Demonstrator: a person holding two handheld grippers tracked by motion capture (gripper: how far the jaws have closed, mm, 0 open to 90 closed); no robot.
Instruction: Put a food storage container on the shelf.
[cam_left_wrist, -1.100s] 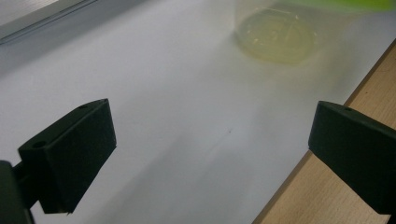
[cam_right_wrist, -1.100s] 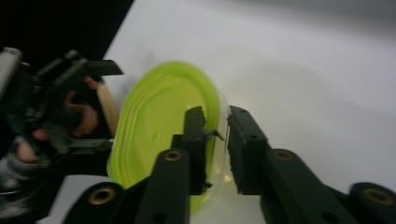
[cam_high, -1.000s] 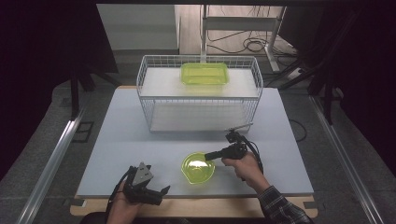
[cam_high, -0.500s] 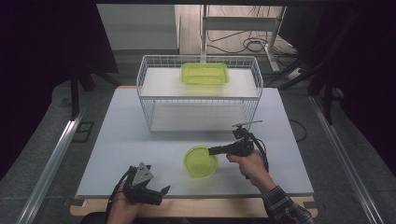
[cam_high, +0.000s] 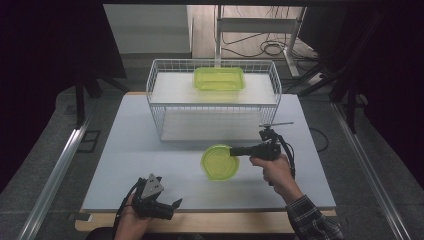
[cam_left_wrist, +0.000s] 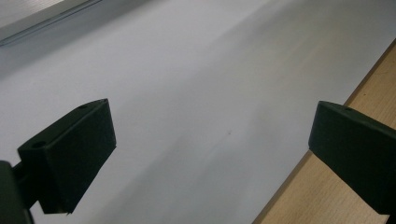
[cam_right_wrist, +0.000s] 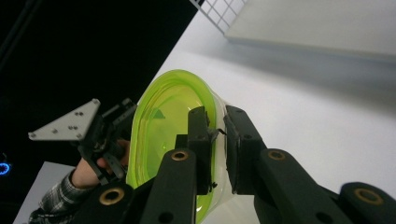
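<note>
The right gripper (cam_high: 233, 151) was clamped on the rim of a round green bowl (cam_high: 219, 162), which was tipped on edge above the white worktop (cam_high: 120, 150), just in front of the wire basket (cam_high: 155, 107). The left gripper (cam_high: 167, 207) rested near the worktop's front edge, jaws wide apart and holding nothing

Round green bowl (cam_high: 219, 162), tilted, lifted above table.
</note>
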